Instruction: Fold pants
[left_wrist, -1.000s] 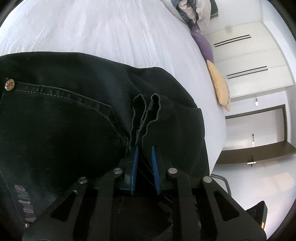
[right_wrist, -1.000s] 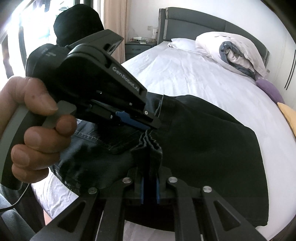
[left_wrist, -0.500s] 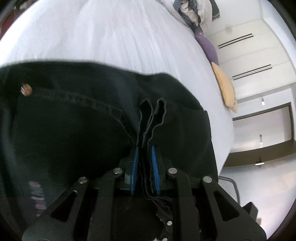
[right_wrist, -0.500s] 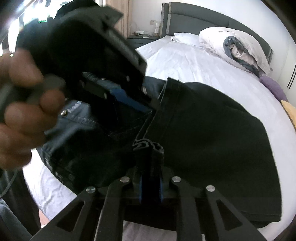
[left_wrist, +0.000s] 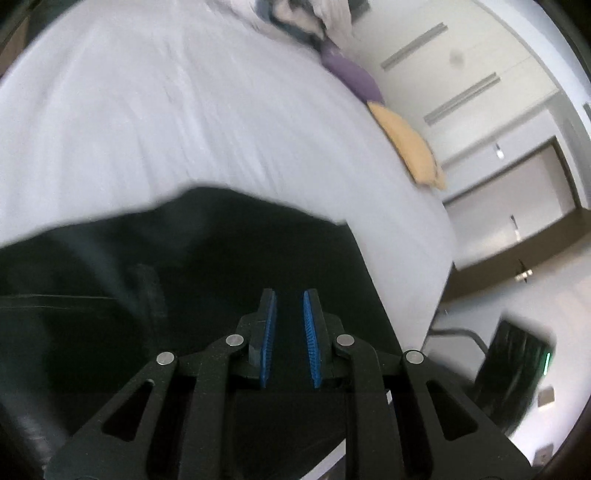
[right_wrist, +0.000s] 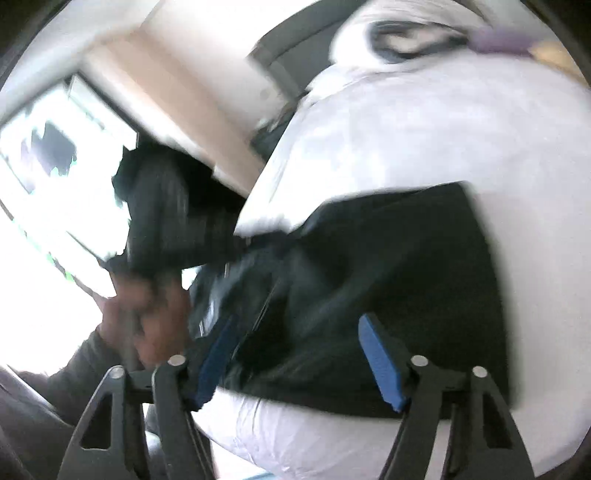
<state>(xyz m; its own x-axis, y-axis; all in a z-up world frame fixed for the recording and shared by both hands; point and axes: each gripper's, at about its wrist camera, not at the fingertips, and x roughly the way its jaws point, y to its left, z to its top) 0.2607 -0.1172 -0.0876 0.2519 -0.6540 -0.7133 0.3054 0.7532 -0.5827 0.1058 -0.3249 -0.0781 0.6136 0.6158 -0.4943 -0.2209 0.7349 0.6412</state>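
Observation:
The black pants (left_wrist: 207, 251) lie folded in a dark block on the white bed (left_wrist: 166, 122); they also show in the right wrist view (right_wrist: 388, 280). My left gripper (left_wrist: 289, 295) hovers just above the pants with a narrow gap between its blue pads, holding nothing. My right gripper (right_wrist: 299, 325) is wide open and empty, pulled back over the near edge of the pants. The other hand and its gripper body (right_wrist: 162, 221) show blurred at the left of the right wrist view.
Pillows (left_wrist: 295, 14) lie at the head of the bed, with a purple cushion (left_wrist: 351, 74) and a yellow cushion (left_wrist: 410, 147) along its right edge. White wardrobe doors (left_wrist: 480, 74) and a doorway stand beyond. A bright window (right_wrist: 48, 177) is at left.
Both grippers have let go of the bunched pants fabric and drawn back. The right gripper has opened wide and swung; the left has opened slightly. The pants now lie flat.

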